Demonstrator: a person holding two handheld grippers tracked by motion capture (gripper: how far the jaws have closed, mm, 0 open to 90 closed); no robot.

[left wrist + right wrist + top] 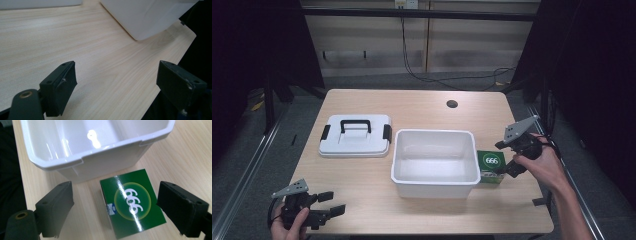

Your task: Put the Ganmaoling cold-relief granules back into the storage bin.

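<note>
My right gripper hung just over the green box with its jaws spread wide, one on either side of the box and neither one touching it. In the right gripper view the green box lay flat on the table between my jaws, its top showing a white 666 inside a pale ring. The box sat just beside the right-hand wall of the white bin, near the table's right edge. The bin stood open and upright at the middle of the wooden table, and its white lid with a black handle and black side clips lay flat to the left of it, a little apart. My left gripper rested low at the near left corner of the table, well apart from the bin, its jaws also spread wide with nothing but bare tabletop between them
</note>
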